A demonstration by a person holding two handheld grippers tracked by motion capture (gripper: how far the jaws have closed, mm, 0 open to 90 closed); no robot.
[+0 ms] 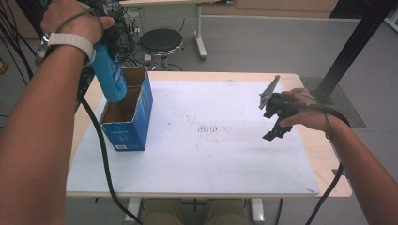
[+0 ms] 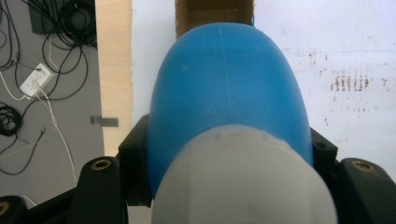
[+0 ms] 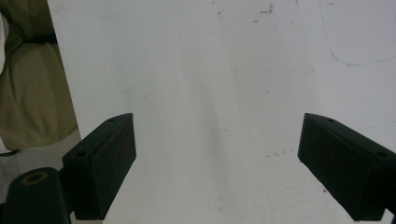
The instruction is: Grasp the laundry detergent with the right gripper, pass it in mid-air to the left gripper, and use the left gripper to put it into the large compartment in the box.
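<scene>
Left gripper view: jaws pinching a blue bottle [image 2: 226,93] on both flanks, just below its grey cap [image 2: 243,179], black pads pressing against the plastic. Bottle pointing away from the camera, base tipping toward the open top of a cardboard box [image 2: 212,11] beyond it. Box sitting on a white mat [image 2: 345,37], near the pale wooden table edge [image 2: 112,56]; cables trailing on the grey floor past that edge.

High view: left gripper [image 1: 110,35] hanging over the box [image 1: 141,112] at the left of the table, left hand [image 1: 70,21] wrapping around it from above. Bottle [image 1: 109,75] tilting slightly, base dipping into the near compartment of the box, cap end up in the jaws. Box standing upright, blue outside, brown inside, flaps open.

Right gripper view: jaws spreading wide, nothing between them, bare mat [image 3: 210,93] showing through the gap.

High view again: right gripper [image 1: 274,129] hovering low over the right part of the mat [image 1: 211,159], jaws pointing down, well apart from the box. Right hand [image 1: 307,112] gripping it, cable running back along the forearm. Round black stool [image 1: 161,41] standing on the floor beyond the table.
</scene>
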